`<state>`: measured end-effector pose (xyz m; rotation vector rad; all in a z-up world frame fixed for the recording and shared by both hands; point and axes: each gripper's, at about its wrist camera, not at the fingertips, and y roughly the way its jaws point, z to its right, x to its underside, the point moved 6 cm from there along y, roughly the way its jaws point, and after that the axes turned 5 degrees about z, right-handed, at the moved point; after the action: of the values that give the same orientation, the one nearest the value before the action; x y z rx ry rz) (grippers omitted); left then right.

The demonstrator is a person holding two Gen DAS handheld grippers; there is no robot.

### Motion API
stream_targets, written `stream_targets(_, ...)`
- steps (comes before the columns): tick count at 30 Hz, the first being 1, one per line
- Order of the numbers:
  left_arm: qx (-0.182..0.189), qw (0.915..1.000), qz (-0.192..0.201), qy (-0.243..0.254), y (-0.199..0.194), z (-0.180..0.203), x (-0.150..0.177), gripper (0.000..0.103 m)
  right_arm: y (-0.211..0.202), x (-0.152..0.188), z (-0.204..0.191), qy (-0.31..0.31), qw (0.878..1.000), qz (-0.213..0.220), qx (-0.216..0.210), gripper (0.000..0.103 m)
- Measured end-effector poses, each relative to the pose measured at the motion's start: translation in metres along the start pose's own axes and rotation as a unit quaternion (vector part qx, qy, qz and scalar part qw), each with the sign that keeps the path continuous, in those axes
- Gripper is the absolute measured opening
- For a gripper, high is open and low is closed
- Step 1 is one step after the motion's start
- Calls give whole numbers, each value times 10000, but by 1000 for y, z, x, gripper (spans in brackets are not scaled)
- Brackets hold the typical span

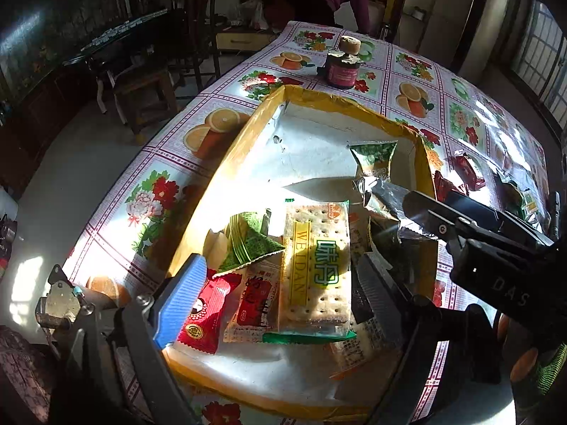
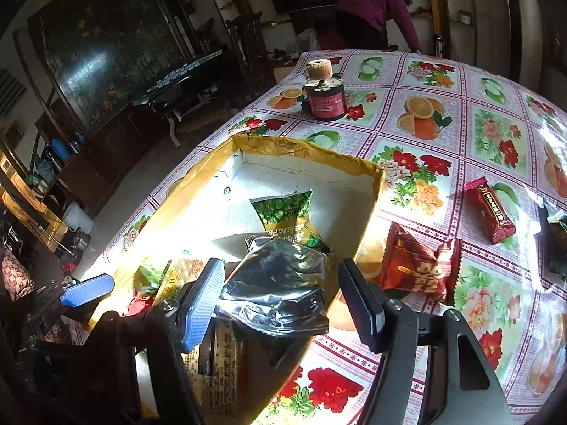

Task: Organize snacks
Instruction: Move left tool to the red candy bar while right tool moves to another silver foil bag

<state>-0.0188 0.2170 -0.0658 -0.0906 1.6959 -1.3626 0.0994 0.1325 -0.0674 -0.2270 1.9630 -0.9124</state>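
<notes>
**Holding tray.** One shallow box [image 2: 312, 150], white inside with a yellow-taped rim, on the table [image 2: 457, 81]. Several snacks are already in it.

**Box contents, counted.**
- one cracker pack [image 1: 315, 265], long axis running away from the left camera
- one green woven-print packet [image 1: 248, 244]
- two red-printed packets beside the crackers, one of them a red candy packet [image 1: 203, 313]
- one green pea packet [image 2: 287, 214] at the far side
- one silver foil bag [image 2: 280, 283]
- further wrappers lie underneath, number not clear

**Loose on the table, right of the box.**
- one crumpled red packet [image 2: 414, 265] just beside the box wall
- one red bar [image 2: 489, 212] farther out
- one dark packet at the right edge, partly cut off

**Other.** One dark jar [image 2: 324, 101] beyond the box.

**Right hand-held gripper** [image 2: 280, 304]: jaws parted, foil bag between them over the box's near right corner. The blue pad touches the bag and the black pad stands clear, so it reads as released.

**Left hand-held gripper** [image 1: 280, 290]: jaws wide, nothing clamped, over the cracker pack.

**Next pick, judged.** The crumpled red packet lies just right of the right gripper, which is the nearer of the two.
</notes>
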Motion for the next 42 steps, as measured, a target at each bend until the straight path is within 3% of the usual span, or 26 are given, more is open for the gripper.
stream_targets(8,36,9993,195,329,-21,28,8,88,-66,28,47,429,9980,397,246,70)
stream_targets(20,429,9949,145,899,-33,99,26,88,-153,96,157,1443,9803,645,1181,70)
stream_targets(32,752,9877,44,1367,-40,157,38,88,-182,120,195,1742,9715,765,1412,71)
stream_targets(42,890,9855,-172,1431,-28,179,34,89,-185,122,217,1831,9685,782,1498,71)
